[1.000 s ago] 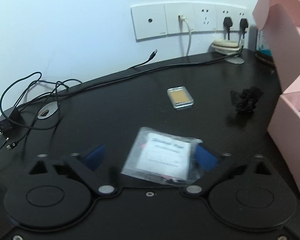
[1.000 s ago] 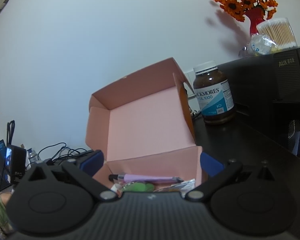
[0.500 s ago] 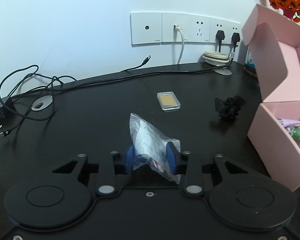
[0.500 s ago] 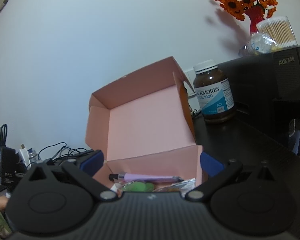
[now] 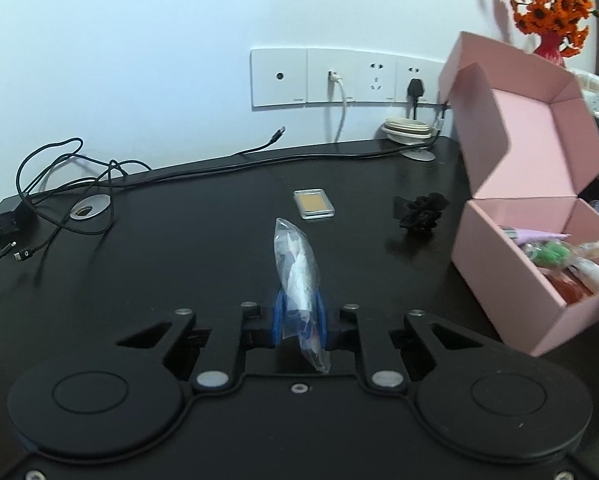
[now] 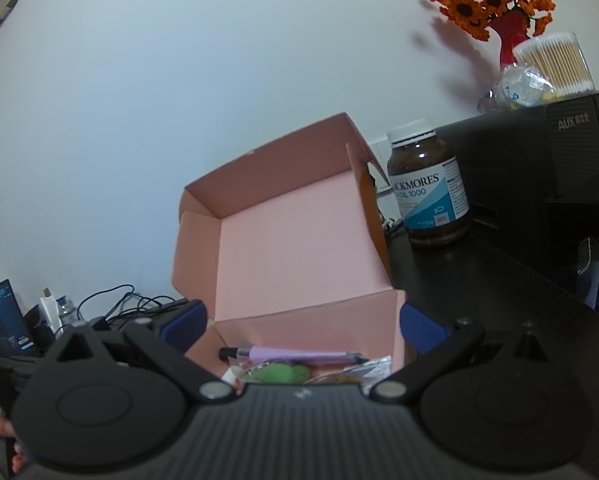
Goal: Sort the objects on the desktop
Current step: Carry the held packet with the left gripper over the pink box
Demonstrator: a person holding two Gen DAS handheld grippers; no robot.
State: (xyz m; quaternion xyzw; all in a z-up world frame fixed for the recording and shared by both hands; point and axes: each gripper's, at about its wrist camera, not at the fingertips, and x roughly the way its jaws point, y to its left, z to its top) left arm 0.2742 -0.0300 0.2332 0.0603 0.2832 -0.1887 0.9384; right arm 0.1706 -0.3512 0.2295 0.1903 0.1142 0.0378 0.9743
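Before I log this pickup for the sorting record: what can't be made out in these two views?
- Plastic bag, left wrist view: contents blurred, label unreadable.
- Pink box, right wrist view: its contents partly hidden by the gripper body.
- Brown bottle, right wrist view: label's left edge hidden by the box flap.

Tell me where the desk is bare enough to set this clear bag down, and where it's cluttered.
Bare desk runs between the cable tangle and the small clear case, right before the left tongs shut on the plastic bag. A narrower gap lies between the case and the black clump. Crowded: the pink box, already holding items, and the back edge under the sockets.
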